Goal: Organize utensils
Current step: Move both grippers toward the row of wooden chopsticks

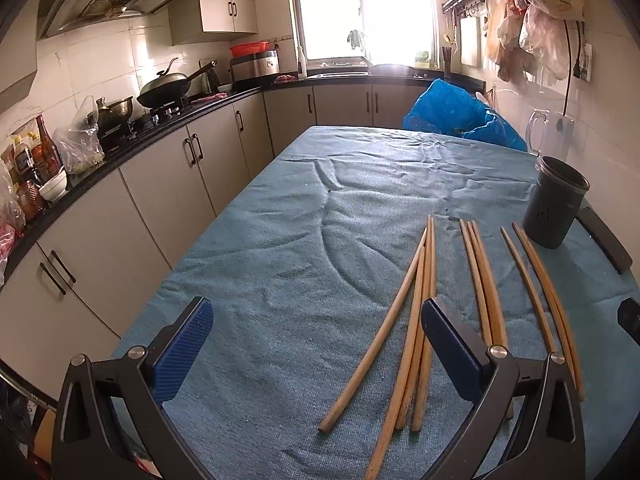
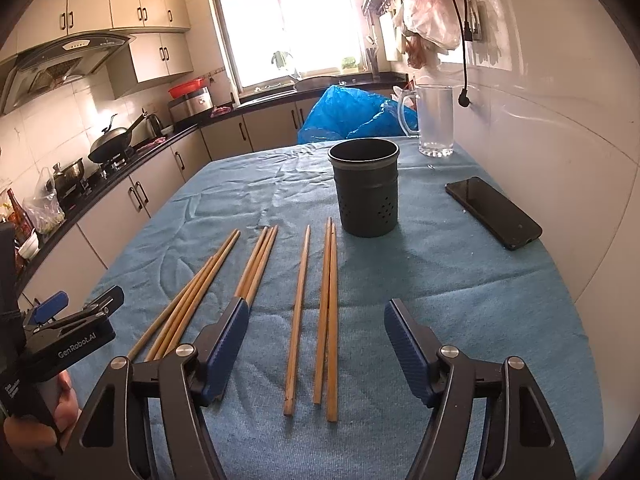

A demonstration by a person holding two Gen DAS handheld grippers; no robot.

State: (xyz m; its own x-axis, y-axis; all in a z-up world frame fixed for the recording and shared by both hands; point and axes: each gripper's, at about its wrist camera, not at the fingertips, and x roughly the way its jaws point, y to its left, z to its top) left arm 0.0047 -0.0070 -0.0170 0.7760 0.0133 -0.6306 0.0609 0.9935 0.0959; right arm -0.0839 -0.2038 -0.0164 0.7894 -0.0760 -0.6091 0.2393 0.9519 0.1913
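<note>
Nothing picked up yet: both the left tool [image 1: 316, 344] and right tool [image 2: 314, 344] hang released over chopsticks [image 2: 326, 312] on the counter [image 2: 460, 300]; dark holder [image 2: 366, 188] at 12 o'clock. Next, probably pinch one pair.

Daylight floods through window [image 1: 362, 8] — blown-out glare, soft haze; fisheye bends edges, dark vignette corners — foreground sharp.

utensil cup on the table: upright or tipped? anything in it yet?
Upright: the cup stands on its base on the blue cloth, round mouth up. No chopsticks poke out; they all lie flat on the cloth. Its bottom is hidden.
</note>
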